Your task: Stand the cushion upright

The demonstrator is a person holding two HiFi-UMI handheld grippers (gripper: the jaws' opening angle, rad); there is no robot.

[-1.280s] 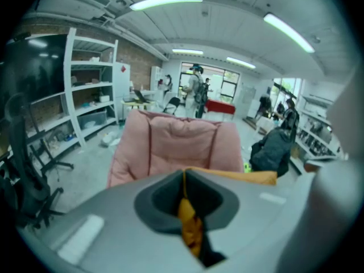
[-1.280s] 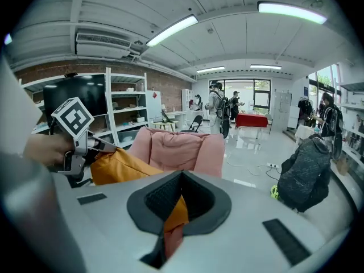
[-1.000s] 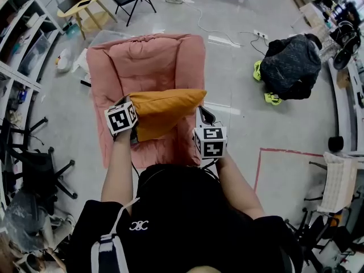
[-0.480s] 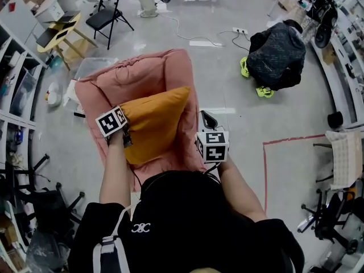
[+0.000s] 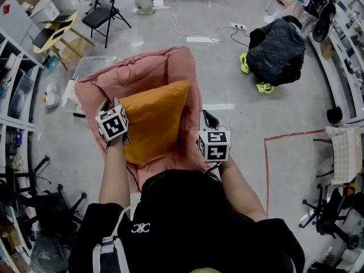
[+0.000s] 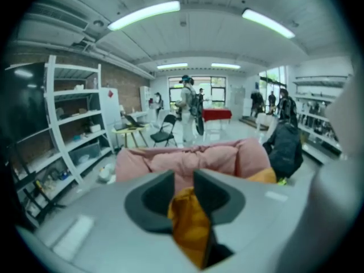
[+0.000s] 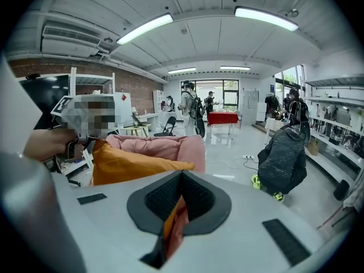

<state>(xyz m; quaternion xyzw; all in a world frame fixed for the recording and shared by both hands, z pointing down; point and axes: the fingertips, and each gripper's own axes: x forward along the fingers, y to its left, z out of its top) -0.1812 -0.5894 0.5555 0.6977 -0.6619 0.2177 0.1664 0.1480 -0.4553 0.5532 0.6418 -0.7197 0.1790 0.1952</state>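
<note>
An orange cushion (image 5: 153,118) leans tilted against the back of a pink padded seat (image 5: 142,67), its long side running up and down. My left gripper (image 5: 108,108) is at the cushion's left edge. Its jaws are opening, and a corner of orange cloth (image 6: 190,226) still lies in the gap of the left gripper (image 6: 183,176). My right gripper (image 5: 206,119) is at the cushion's lower right corner. In the right gripper view that gripper (image 7: 181,178) is shut on a thin fold of the cushion (image 7: 131,164).
A person in a dark jacket (image 5: 278,44) crouches on the floor at the right. A black folding chair (image 5: 105,7) and a yellow table (image 5: 54,30) stand behind the seat. Shelves (image 5: 14,84) line the left wall. Red tape (image 5: 266,164) marks the floor.
The cushion has swung from lying crosswise on the seat to leaning lengthwise against its back. My left gripper has moved outward to the left and its jaws have parted. The right gripper has barely moved.
</note>
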